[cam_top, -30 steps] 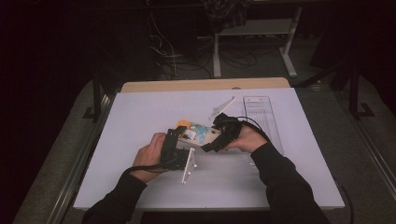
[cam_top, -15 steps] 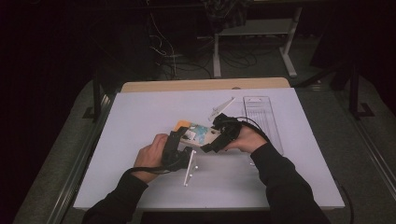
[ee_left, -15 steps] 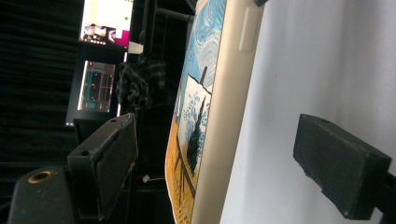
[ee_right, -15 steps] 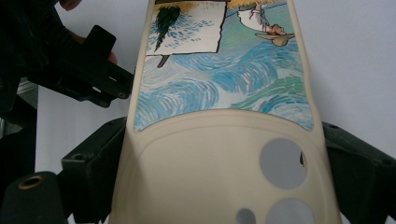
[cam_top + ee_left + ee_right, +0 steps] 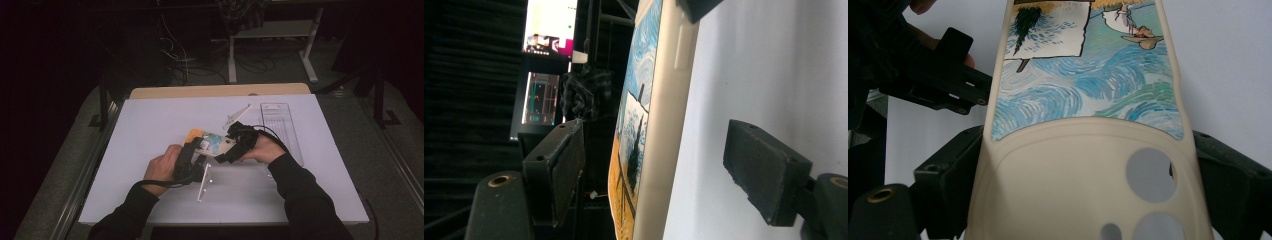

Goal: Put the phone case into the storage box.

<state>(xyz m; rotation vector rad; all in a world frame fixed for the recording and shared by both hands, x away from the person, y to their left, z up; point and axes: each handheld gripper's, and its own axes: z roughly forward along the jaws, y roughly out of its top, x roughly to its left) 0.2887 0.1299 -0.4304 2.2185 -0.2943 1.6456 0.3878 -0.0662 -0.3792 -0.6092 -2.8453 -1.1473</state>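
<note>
**A dark recording lab**

You're working in a lab-style recording room: black curtained walls surround a white-topped table (image 5: 150, 125) lit from above. Beyond its far edge, loose cables (image 5: 185, 60) sprawl on the floor beside a metal stand (image 5: 270, 35), and lit monitors (image 5: 549, 30) glow in the darkness.

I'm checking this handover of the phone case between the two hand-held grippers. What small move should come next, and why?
Probably finish closing the left hand-held gripper on the phone case. Its jaws have just been closing, and the case's edge stands between the pads with gaps on both sides. The right hand-held gripper already clamps the camera-cutout end above the white table.
</note>
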